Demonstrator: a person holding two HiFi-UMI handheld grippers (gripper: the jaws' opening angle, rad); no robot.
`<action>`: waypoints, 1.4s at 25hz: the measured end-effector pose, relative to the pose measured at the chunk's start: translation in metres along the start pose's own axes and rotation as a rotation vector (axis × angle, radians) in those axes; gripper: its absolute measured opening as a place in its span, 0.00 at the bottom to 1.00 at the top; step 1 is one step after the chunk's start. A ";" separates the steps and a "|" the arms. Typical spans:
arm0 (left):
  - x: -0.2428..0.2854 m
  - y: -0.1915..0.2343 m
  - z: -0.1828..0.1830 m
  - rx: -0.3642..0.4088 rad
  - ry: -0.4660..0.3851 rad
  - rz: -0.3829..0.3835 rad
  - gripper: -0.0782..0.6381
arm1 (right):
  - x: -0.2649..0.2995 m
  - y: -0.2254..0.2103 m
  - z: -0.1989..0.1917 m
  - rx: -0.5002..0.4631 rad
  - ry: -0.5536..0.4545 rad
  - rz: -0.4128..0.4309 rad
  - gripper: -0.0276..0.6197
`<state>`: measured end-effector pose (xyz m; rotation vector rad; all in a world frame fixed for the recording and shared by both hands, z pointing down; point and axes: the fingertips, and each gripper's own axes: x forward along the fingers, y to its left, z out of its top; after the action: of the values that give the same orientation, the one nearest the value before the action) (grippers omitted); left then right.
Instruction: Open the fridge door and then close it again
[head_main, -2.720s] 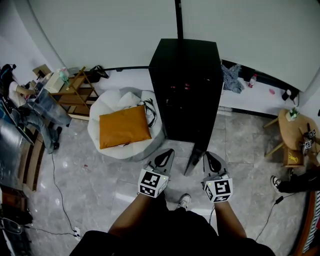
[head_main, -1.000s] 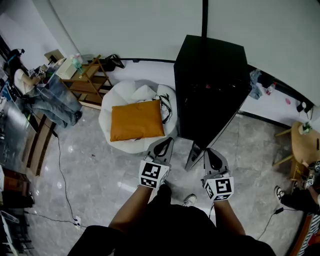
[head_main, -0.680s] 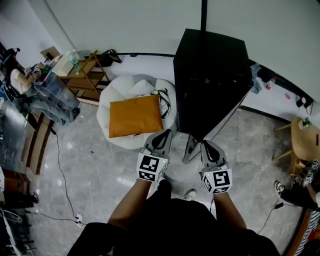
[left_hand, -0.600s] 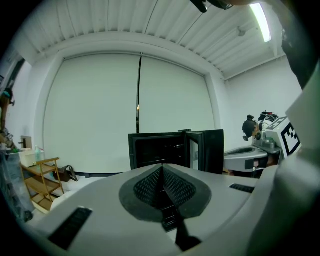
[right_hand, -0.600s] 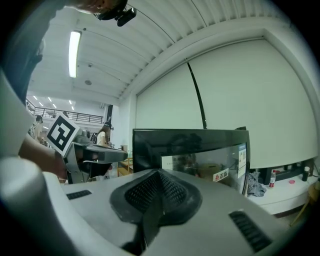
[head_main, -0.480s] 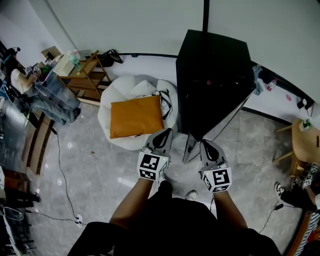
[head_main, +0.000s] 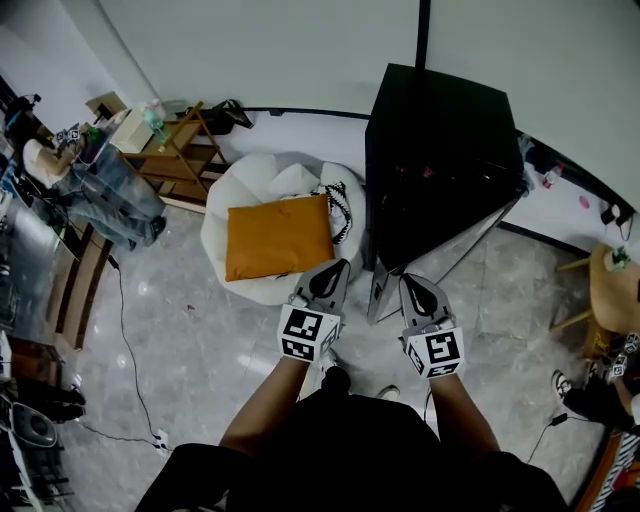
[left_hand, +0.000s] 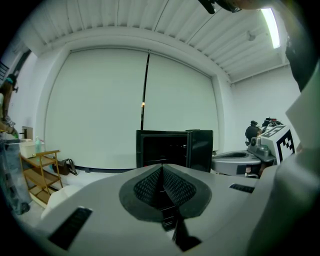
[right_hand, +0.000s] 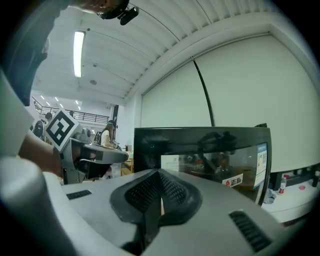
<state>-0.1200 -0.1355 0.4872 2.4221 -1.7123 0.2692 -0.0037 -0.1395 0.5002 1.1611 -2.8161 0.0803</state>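
The black fridge (head_main: 440, 150) stands against the white wall, and its glass door (head_main: 440, 262) is swung out towards me. My left gripper (head_main: 338, 266) hangs shut and empty just left of the door's free edge (head_main: 378, 296). Just right of that edge is my right gripper (head_main: 406, 281), also shut and empty. In the left gripper view the fridge's dark open inside (left_hand: 162, 147) lies straight ahead beyond the shut gripper (left_hand: 161, 168). The right gripper view looks over the shut gripper (right_hand: 159, 173) at the reflecting glass door (right_hand: 210, 155) with a sticker (right_hand: 231, 180). Neither gripper touches the door.
A white beanbag (head_main: 235, 200) with an orange cushion (head_main: 278, 238) sits left of the fridge. A wooden shelf (head_main: 165, 160) and a seated person (head_main: 95, 195) are at far left. A small round table (head_main: 615, 285) stands at right. A cable (head_main: 125, 350) runs over the floor.
Both grippers have drifted sideways with the person, staying either side of the door's edge. The fridge now sits further right in the head view. Both jaws have stayed shut.
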 end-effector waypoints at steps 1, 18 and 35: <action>0.001 0.004 0.001 0.001 0.000 0.002 0.14 | 0.004 0.000 0.001 -0.003 0.000 0.000 0.07; 0.029 0.055 -0.005 -0.048 0.016 0.003 0.14 | 0.077 -0.007 0.000 -0.037 0.038 -0.004 0.07; 0.039 0.102 -0.007 -0.055 0.016 0.019 0.14 | 0.142 -0.033 0.001 -0.048 0.025 -0.094 0.07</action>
<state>-0.2041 -0.2037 0.5064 2.3596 -1.7140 0.2391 -0.0811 -0.2625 0.5150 1.2707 -2.7210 0.0202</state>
